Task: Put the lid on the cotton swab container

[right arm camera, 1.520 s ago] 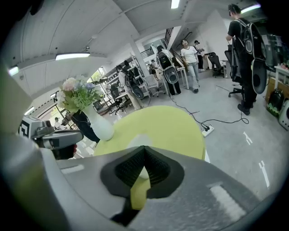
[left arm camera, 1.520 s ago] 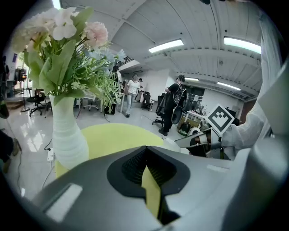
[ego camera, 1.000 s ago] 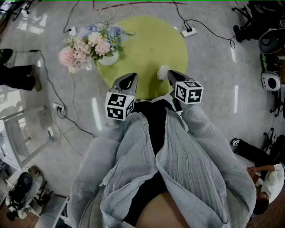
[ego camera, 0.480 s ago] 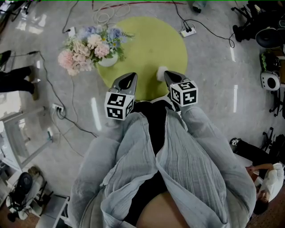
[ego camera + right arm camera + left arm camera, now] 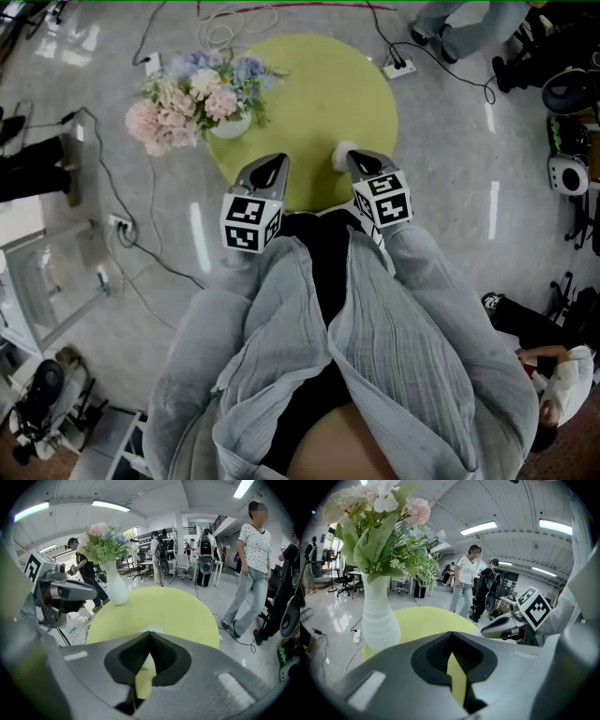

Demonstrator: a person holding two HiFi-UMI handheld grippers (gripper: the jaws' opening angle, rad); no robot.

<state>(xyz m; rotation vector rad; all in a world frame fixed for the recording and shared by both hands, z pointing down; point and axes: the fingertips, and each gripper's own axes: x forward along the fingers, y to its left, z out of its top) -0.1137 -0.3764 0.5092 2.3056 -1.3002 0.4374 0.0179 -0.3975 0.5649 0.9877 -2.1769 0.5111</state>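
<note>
Both grippers were held side by side over the near edge of the round yellow-green desk (image 5: 319, 84), close in front of the person's grey shirt (image 5: 394, 337). This looked like a ready stance before any grasp. The left gripper (image 5: 277, 161) had its jaws pressed together at the tips, and only bare desk showed through the slit below them. It pinched nothing and seemed parked out of the way. The right gripper (image 5: 354, 157) also had its jaws closed tip to tip and held nothing. It pointed straight at a small white thing (image 5: 339, 152) standing on the desk just ahead of its tips, probably lined up for an approach.

That white thing was the only candidate for the cotton swab container. In the right gripper view it showed as a pale, rounded patch (image 5: 146, 663) through the gap beneath the closed tips. It looked small, plain and smooth. Neither view made clear whether it was the container or the lid, or whether a lid already sat on it. A white vase (image 5: 228, 124) of flowers stood well beyond the left gripper, apart from the work.
</note>
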